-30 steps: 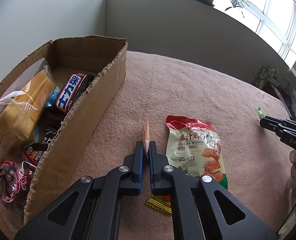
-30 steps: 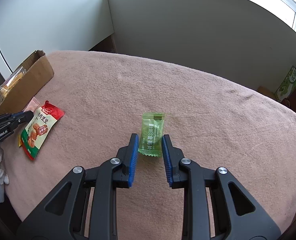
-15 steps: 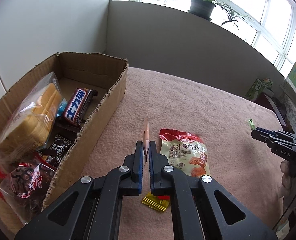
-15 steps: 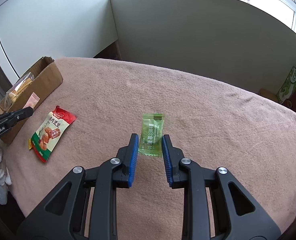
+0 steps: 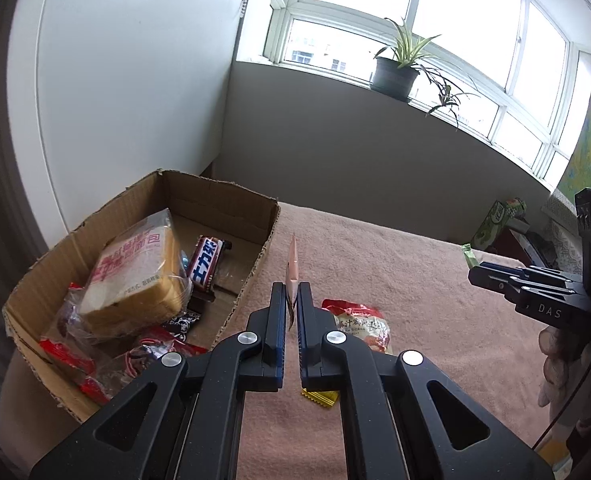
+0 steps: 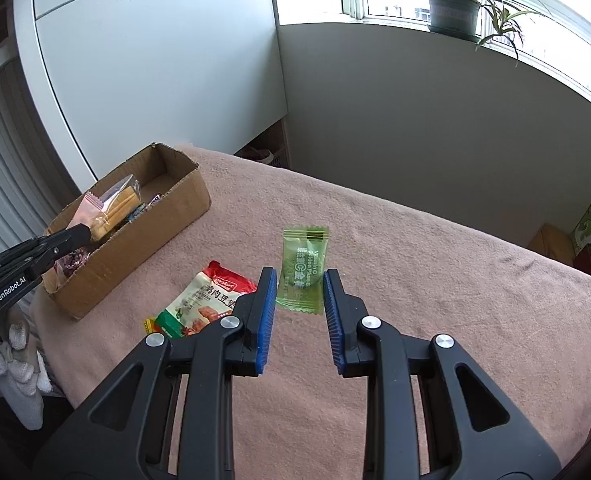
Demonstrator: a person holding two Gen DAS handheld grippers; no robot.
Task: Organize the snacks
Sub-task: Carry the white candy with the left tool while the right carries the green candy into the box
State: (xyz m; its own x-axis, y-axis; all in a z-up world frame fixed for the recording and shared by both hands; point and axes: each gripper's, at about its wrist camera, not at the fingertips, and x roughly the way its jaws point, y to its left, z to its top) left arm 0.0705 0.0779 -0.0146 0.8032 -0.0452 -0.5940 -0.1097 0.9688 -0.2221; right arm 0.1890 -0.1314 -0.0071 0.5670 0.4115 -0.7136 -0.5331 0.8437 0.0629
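Snacks await sorting: left tongs (image 5: 291,308) clamp a thin pink sachet (image 5: 292,264) edge-up beside the open cardboard box (image 5: 211,200) at far left; right tongs (image 6: 297,300) grip a green candy wrapper (image 6: 302,270) above the bench (image 6: 415,260).

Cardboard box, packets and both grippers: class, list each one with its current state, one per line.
Cardboard box: open-topped, holding snacks.
Pink packet: pinched edge-on, lifted.
Left gripper: shut on pink packet.
Green packet: held up off the table.
Right gripper: gripping green packet.
Red packet: lying flat on the cloth.
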